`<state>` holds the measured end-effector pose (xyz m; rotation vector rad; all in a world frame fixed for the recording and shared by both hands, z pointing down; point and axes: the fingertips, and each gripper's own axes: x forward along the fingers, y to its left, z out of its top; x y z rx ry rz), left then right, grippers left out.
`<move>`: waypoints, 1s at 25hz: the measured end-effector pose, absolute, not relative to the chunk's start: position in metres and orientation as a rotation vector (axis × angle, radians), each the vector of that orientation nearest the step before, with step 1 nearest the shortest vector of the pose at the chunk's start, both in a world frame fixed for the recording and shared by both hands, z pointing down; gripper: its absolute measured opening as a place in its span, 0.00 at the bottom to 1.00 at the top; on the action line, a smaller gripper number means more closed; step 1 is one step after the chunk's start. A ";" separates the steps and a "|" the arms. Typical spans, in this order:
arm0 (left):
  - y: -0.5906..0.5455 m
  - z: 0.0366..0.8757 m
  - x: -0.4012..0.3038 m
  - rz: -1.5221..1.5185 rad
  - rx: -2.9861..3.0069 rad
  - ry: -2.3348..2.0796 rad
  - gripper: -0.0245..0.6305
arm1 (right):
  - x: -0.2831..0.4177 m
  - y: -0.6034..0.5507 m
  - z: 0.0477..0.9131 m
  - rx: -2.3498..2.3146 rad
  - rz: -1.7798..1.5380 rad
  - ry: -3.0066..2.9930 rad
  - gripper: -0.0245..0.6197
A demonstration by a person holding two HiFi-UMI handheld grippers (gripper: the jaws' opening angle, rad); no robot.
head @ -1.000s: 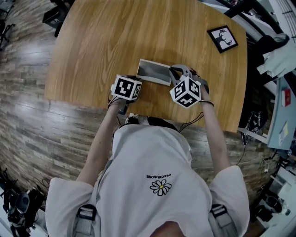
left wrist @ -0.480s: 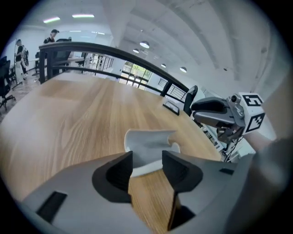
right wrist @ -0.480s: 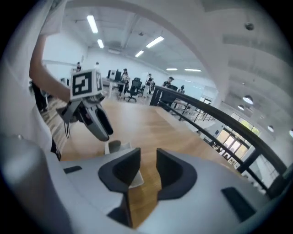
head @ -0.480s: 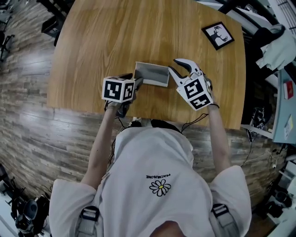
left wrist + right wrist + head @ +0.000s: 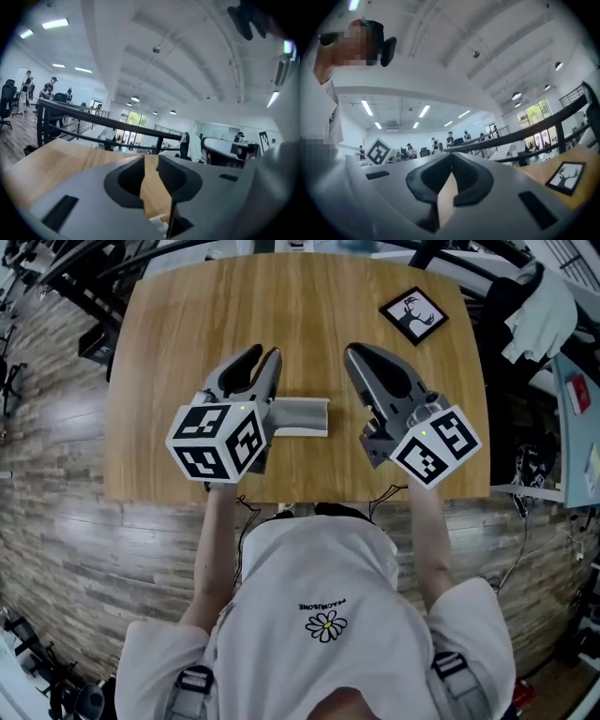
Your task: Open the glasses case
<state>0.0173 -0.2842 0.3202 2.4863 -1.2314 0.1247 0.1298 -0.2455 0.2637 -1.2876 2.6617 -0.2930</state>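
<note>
The grey glasses case (image 5: pixel 302 414) lies on the round wooden table (image 5: pixel 187 334) near its front edge, with a pale strip along the side toward me. Neither gripper touches it; both are raised well above the table, one on each side of it. My left gripper (image 5: pixel 265 352) points away over the table, jaws closing with a thin gap left and nothing between them. In the left gripper view that gripper (image 5: pixel 144 158) shows only table through the gap. My right gripper (image 5: pixel 352 351) is closing too, its tips meeting on nothing (image 5: pixel 451 154). Neither gripper view shows the case.
A small black-framed deer picture (image 5: pixel 413 315) lies at the table's far right, also in the right gripper view as the deer picture (image 5: pixel 565 178). Shelving with a white cloth (image 5: pixel 539 310) stands right of the table. A black railing (image 5: pixel 103 123) and several people are beyond the table.
Both grippers have lifted off the case and risen toward the head camera, now pointing out over the table. The case stays on the table. The right gripper rolled as it rose.
</note>
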 end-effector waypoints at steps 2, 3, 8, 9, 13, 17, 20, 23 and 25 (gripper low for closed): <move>-0.281 0.299 0.022 0.046 2.547 -1.302 0.10 | 0.140 -0.239 0.243 -1.370 -0.183 2.572 0.05; -0.278 0.290 0.025 0.017 2.588 -1.336 0.07 | 0.145 -0.236 0.235 -1.421 -0.127 2.539 0.05; -0.253 0.269 0.030 -0.082 2.722 -1.508 0.06 | 0.161 -0.226 0.235 -1.613 -0.051 2.428 0.05; -0.249 0.267 0.030 -0.084 2.739 -1.544 0.06 | 0.164 -0.224 0.239 -1.651 -0.050 2.403 0.05; -0.240 0.264 0.032 -0.092 2.772 -1.607 0.06 | 0.172 -0.215 0.254 -1.782 -0.037 2.343 0.05; -0.241 0.267 0.030 -0.087 2.765 -1.614 0.06 | 0.168 -0.210 0.264 -1.847 0.035 2.385 0.05; -0.243 0.269 0.025 -0.088 2.743 -1.629 0.06 | 0.163 -0.210 0.267 -1.864 0.080 2.425 0.05; -0.244 0.269 0.022 -0.090 2.728 -1.642 0.06 | 0.158 -0.209 0.266 -1.863 0.113 2.448 0.05; -0.243 0.270 0.021 -0.089 2.724 -1.645 0.06 | 0.156 -0.209 0.267 -1.859 0.122 2.459 0.05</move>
